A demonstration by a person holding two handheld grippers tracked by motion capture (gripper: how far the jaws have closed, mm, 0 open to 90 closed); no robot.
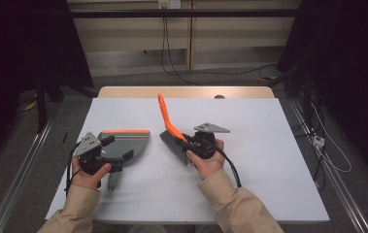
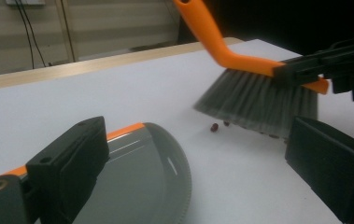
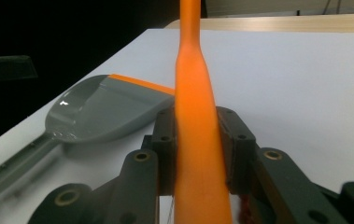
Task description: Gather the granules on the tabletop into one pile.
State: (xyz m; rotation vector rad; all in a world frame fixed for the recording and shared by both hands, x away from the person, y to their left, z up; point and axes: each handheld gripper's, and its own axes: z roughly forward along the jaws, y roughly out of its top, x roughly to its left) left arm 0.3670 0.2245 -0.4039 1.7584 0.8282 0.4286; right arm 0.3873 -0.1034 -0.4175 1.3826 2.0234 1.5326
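Bristles of the grey hand brush with the bent orange plastic handle (image 2: 258,100) show blurred in the left gripper view, and small dark red bits (image 2: 215,127) lie on the table just under them; the high view is too far off to show those bits. The right gripper view looks straight up the orange handle, with the right gripper (image 3: 198,149) clenched on it, both pads pressed to its sides. In the high view the right gripper (image 1: 191,141) holds the brush near the middle of the white table (image 1: 269,160); its handle slants up and away towards the far edge, bristles down and nearer the person. The flat grey plastic dustpan with the orange lip (image 1: 128,143) lies to the left, just beside the brush, its orange edge facing the far side. The left gripper (image 1: 111,155) sits at the dustpan; I cannot tell whether its jaws press on it. A light wooden strip edges the table's far side. Beyond it, cables hang down a pale wall.
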